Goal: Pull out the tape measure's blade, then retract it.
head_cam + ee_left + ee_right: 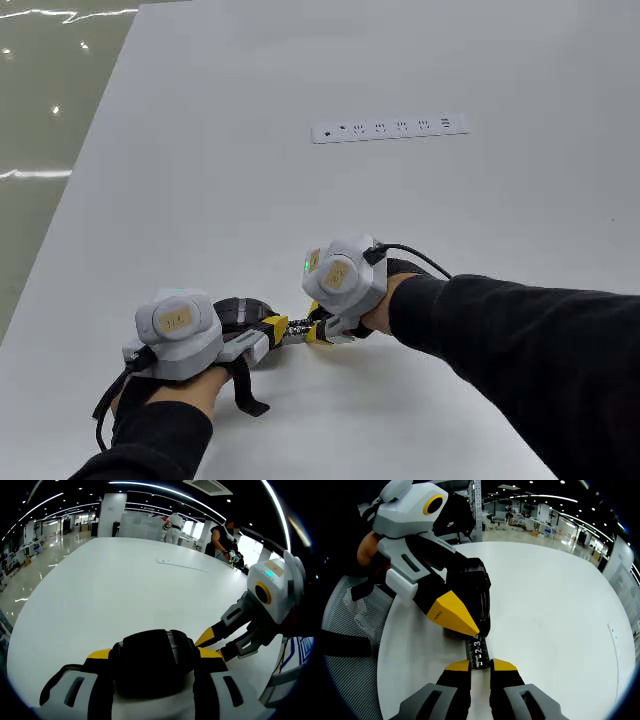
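Tape measure (472, 592) gripped by left claw (155, 653); blade (478, 652) tip pinched in right claw (480, 666); short length out

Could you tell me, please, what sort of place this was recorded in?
Probably a large open-plan lab or workshop hall: a long white workbench with a power strip, glossy floor, ceiling light strips, and people at other benches.

One tape measure (472, 597), with one blade (478, 652). Two grippers: the left gripper (155, 655) and the right gripper (480, 666), each with two fingers (457, 670). One bench (300, 80), carrying one power strip (389, 128). Two people in the background: a person in white (175, 526) and a person in dark (222, 539).
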{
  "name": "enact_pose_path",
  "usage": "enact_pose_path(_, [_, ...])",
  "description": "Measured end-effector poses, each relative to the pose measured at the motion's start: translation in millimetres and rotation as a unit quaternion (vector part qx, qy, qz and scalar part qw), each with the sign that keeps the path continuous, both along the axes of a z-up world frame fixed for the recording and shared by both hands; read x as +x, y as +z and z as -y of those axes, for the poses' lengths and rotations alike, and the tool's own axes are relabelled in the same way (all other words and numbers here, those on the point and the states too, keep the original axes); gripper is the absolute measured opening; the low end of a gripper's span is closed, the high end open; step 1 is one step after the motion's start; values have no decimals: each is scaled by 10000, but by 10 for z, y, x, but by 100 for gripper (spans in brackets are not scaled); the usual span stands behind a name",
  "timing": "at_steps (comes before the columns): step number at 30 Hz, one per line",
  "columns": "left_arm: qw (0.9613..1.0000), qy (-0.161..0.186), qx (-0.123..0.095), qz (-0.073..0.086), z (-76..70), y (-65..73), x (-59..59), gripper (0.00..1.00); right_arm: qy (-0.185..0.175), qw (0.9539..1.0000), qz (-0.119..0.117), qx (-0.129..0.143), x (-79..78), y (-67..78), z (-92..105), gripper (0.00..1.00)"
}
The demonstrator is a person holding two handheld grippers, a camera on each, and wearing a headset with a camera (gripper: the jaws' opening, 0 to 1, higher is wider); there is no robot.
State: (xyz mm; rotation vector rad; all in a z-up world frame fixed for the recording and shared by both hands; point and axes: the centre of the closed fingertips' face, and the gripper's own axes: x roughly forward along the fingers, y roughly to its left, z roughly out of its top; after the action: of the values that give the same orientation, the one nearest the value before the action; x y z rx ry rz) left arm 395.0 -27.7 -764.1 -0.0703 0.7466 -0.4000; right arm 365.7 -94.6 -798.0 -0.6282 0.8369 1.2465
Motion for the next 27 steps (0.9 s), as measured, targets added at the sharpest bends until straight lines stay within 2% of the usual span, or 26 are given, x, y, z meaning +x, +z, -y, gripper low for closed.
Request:
enact_pose_path(13, [10000,-6,-28,-1,-2,-2,2,59,-48,9999,-22,101,10,13,-68,9])
enact_pose_path(27, [10000,17,-20,22,-1,3,4,59,106,9999,-4,99,4,27,-89,9])
